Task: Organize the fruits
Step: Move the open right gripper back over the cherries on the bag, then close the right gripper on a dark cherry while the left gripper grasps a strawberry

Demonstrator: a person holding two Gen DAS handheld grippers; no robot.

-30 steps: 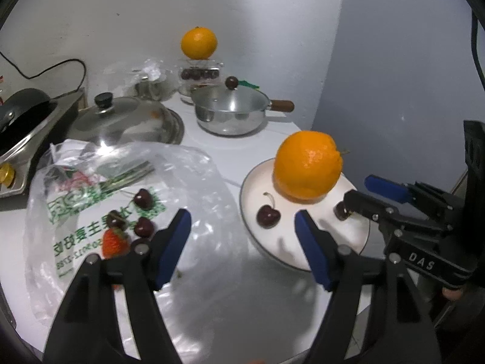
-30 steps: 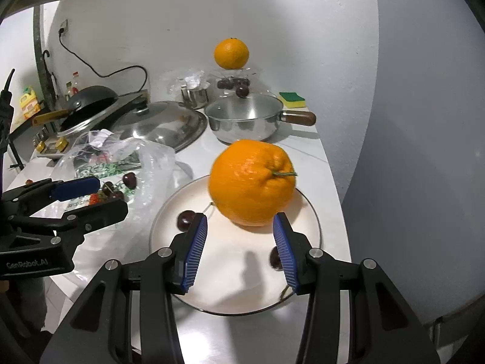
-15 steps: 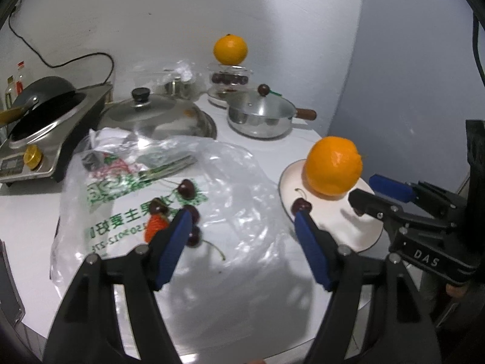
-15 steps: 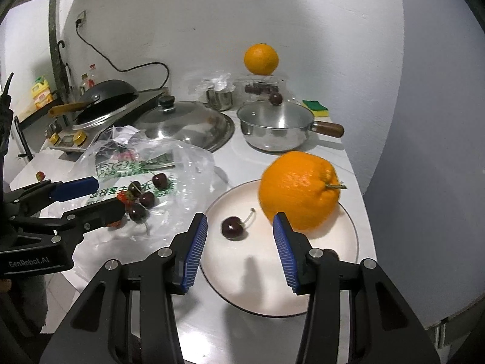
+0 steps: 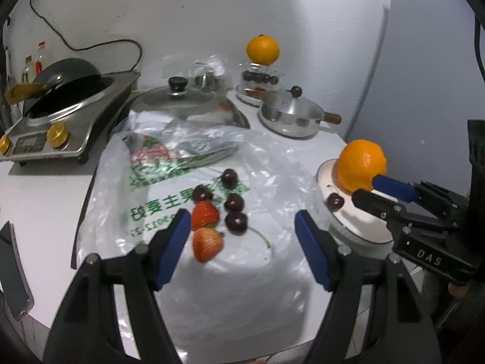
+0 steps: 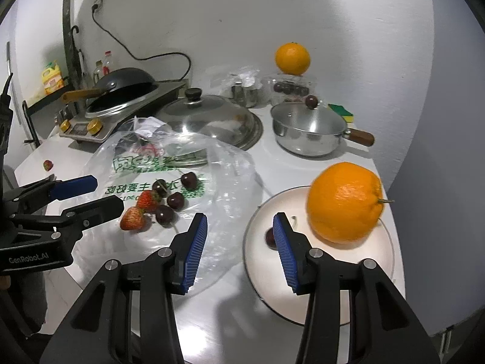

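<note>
with both the left gripper (image 5: 242,224) and right gripper (image 6: 239,230) empty and parted, lower the left squarely over one strawberry (image 5: 207,243) on the bag (image 5: 272,188), pinch gently to spare it, then carry it to the plate (image 6: 327,312) beside the orange (image 6: 344,201).

A white countertop (image 6: 303,163) is occupied by a clear plastic bag (image 6: 230,182), a white plate (image 6: 388,261), a lidded saucepan (image 6: 306,133), a large domed lid (image 6: 209,121) and an induction cooker (image 5: 88,115). A phone (image 5: 12,270) is seen at its near left edge.
</note>
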